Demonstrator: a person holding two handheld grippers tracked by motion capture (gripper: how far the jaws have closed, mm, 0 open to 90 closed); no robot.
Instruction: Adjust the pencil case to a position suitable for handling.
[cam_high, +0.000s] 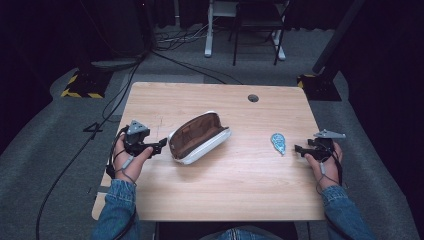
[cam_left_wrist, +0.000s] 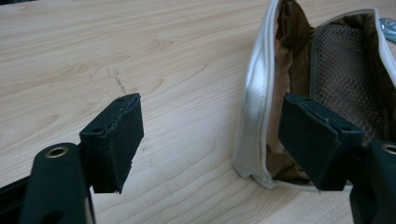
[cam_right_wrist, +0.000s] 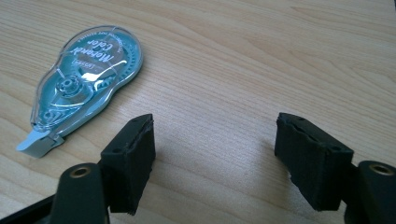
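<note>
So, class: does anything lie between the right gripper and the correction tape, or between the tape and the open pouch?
Nothing visible does. The right gripper, jaws open, sits just beside the tape with bare table between them. From the tape to the pouch there is bare wood too, and the pouch's mouth lies open.

denim sleeves (cam_high: 115, 205) — black grippers (cam_high: 161, 145), cabled
</note>
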